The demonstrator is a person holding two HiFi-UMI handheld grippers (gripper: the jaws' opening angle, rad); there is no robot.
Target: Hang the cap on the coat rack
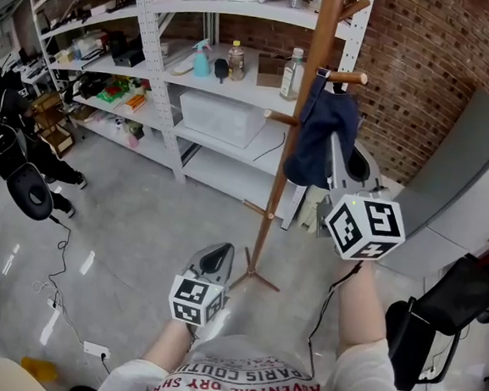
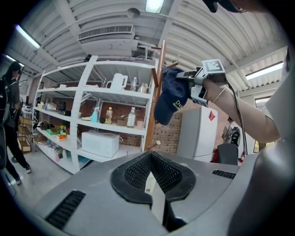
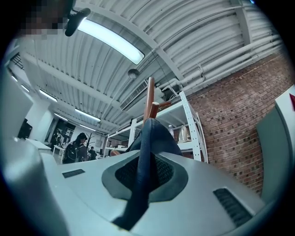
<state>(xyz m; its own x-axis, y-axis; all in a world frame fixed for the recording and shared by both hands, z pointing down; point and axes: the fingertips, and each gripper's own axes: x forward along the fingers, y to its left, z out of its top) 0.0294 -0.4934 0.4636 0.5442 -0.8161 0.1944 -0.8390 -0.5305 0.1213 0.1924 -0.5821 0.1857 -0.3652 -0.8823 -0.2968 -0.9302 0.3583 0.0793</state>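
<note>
Cap (image 1: 321,142), dark navy and limp, hangs against the pole of the wooden coat rack (image 1: 306,102), just ahead of and above the right tool (image 1: 339,160). That tool pinches a fold of the cloth between jaws pressed almost together. In the right gripper view the blue fabric runs straight down between the black pads (image 3: 166,171) and rises past the jaw tips toward the pole. The cap's top edge lies against a short peg (image 1: 347,77) directly above the right tool; whether it already rests on that peg cannot be told. The crown sags below the peg, on the pole side of the tool. The left tool (image 1: 214,260) is held low, below and to the left of the right one and well apart from the cap. Its jaws are pressed together with nothing between them. From the left gripper view, the cap and the right tool show high up ahead, with the cap's brim hanging down beside the pole. Beyond the rack, past both tools, stands a white shelving unit (image 1: 228,87) that carries a blue spray bottle (image 1: 202,59), a clear bottle (image 1: 294,74) and a white box (image 1: 222,116). A brick wall (image 1: 417,69) rises behind the right tool, with a grey cabinet (image 1: 462,184) off to its right. Far to the left of the left tool a person (image 2: 9,120) stands by the shelves.
</note>
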